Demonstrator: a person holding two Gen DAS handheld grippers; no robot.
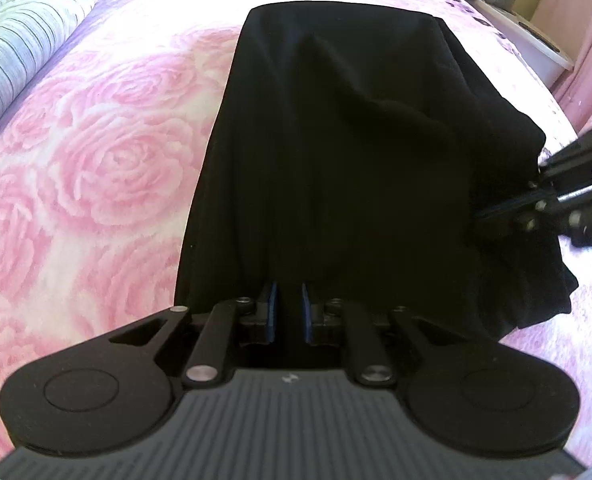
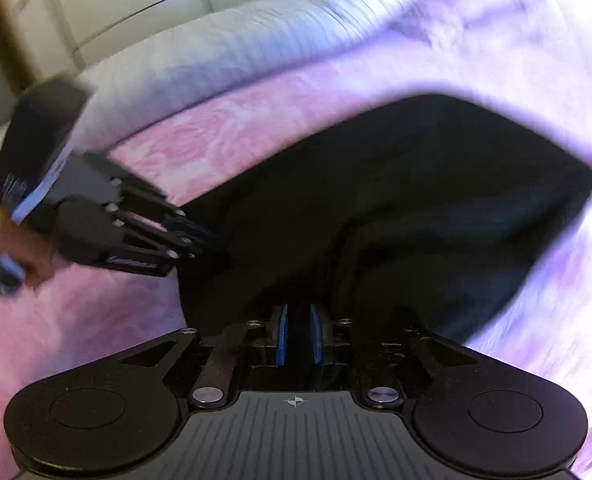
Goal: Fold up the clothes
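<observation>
A black garment (image 1: 335, 160) lies lengthwise on a bed, on a pink bedspread (image 1: 108, 152) printed with large roses. In the left wrist view the cloth runs from a straight far edge toward the camera, widening as it comes near, with a soft ridge and several folds across its middle. Its right side is bunched and lifted off the bedspread.

The left gripper (image 1: 288, 308) holds the near edge of the garment: dark cloth fills the narrow gap between its blue-padded fingers (image 1: 272, 304), which are clamped on the fabric. The right gripper (image 1: 511, 210) reaches in from the right edge of that view and meets the raised right side of the garment, with fabric draped over its tips.

In the right wrist view, which is blurred, the right gripper (image 2: 296, 332) likewise has black cloth pulled taut between its blue fingers (image 2: 282, 332), pinching it. The garment (image 2: 415, 200) spreads away toward the far right. The left gripper (image 2: 200, 236) appears at the left of this view, its tips buried in the garment's edge, with part of the person's hand (image 2: 12, 236) behind it.

A striped quilt (image 1: 20, 40) lies bundled at the far left of the bed. A white piece of furniture (image 1: 535, 40) stands beyond the bed's far right corner.
</observation>
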